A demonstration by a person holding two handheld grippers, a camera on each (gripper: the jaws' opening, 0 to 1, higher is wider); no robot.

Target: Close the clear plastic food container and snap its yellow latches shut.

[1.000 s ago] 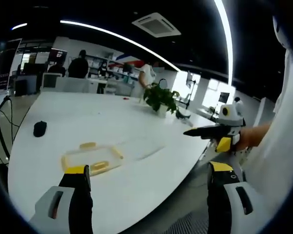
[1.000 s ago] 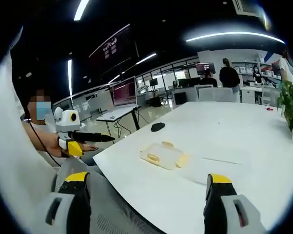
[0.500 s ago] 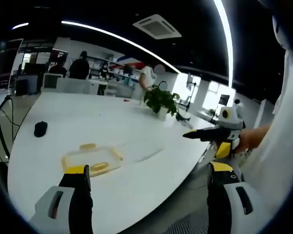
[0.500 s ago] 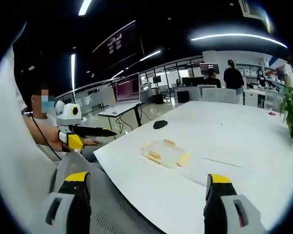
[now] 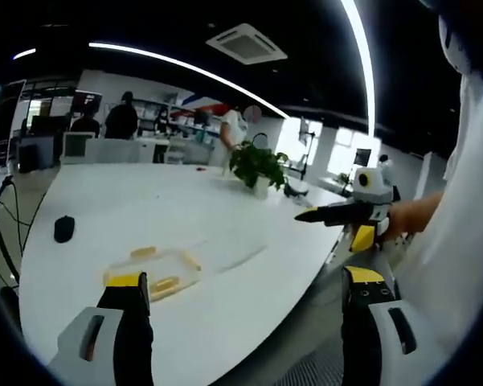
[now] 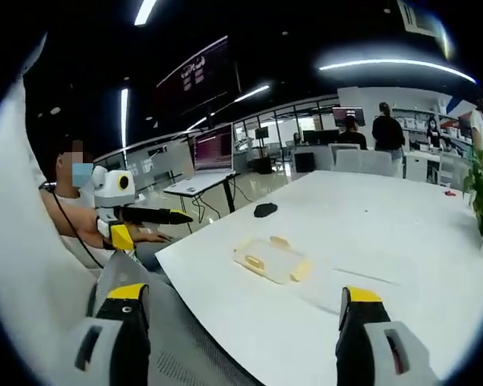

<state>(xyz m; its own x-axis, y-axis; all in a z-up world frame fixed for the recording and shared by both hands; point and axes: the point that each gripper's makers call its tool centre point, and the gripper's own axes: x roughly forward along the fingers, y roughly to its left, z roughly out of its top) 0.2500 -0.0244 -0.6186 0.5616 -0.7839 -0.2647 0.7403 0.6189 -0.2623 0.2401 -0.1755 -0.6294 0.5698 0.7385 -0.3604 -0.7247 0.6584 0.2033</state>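
Observation:
The clear plastic food container (image 5: 154,272) with yellow latches lies on the white table (image 5: 145,209), low and left in the left gripper view. Its clear lid (image 5: 229,251) lies flat to the right of it. My left gripper (image 5: 245,277) is open, held well short of the container with nothing between its fingers. In the right gripper view the container (image 6: 269,259) sits near the table's near edge. My right gripper (image 6: 243,293) is open, off the table edge, also holding nothing. Each gripper appears in the other's view: the right gripper (image 5: 305,215) and the left gripper (image 6: 181,217), both in hands.
A black mouse (image 5: 63,228) lies on the table beyond the container. A potted plant (image 5: 255,165) stands at the far side. Several people stand by desks and monitors at the back. The person's light sleeve (image 5: 466,241) borders the right of the left gripper view.
Both views have shifted slightly with the hands. The container and lid lie where they were. Both grippers stay open.

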